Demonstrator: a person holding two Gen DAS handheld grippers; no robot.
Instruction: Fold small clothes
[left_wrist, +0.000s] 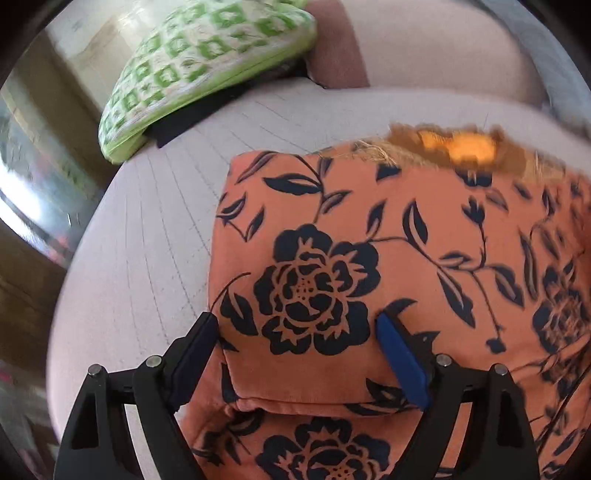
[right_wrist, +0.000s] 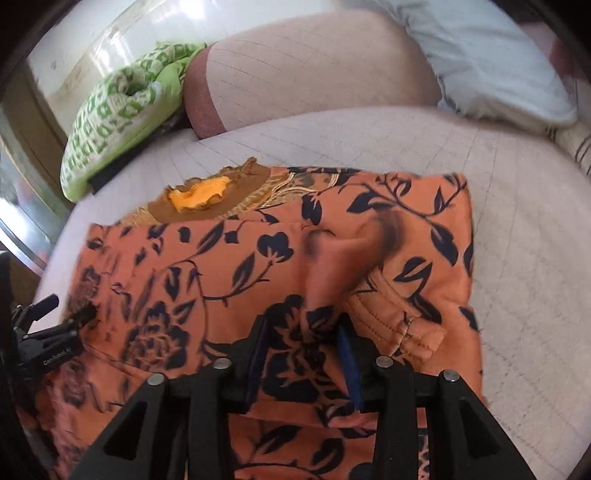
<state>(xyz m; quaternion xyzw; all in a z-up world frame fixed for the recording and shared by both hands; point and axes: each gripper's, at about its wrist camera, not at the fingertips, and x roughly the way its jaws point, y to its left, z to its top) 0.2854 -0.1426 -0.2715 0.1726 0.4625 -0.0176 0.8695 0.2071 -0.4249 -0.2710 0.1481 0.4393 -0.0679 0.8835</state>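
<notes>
Both pictures are bright with daylight that enters from the upper left, where a window area (left_wrist: 33, 206) glares white. The fisheye lens bends the bed (left_wrist: 155, 229) into a bulge and blackens the corners. Motion blur smears the green pillow (left_wrist: 207, 70) and the orange patch (left_wrist: 461, 147) in the left wrist view, and a raised fold of the floral garment (right_wrist: 354, 251) in the right wrist view.

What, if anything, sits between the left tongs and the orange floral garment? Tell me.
Nothing visible does. The left tongs hang open directly over the orange floral garment, their jaws straddling its folded edge on the sofa seat. The green cushion lies well off to the side.
</notes>
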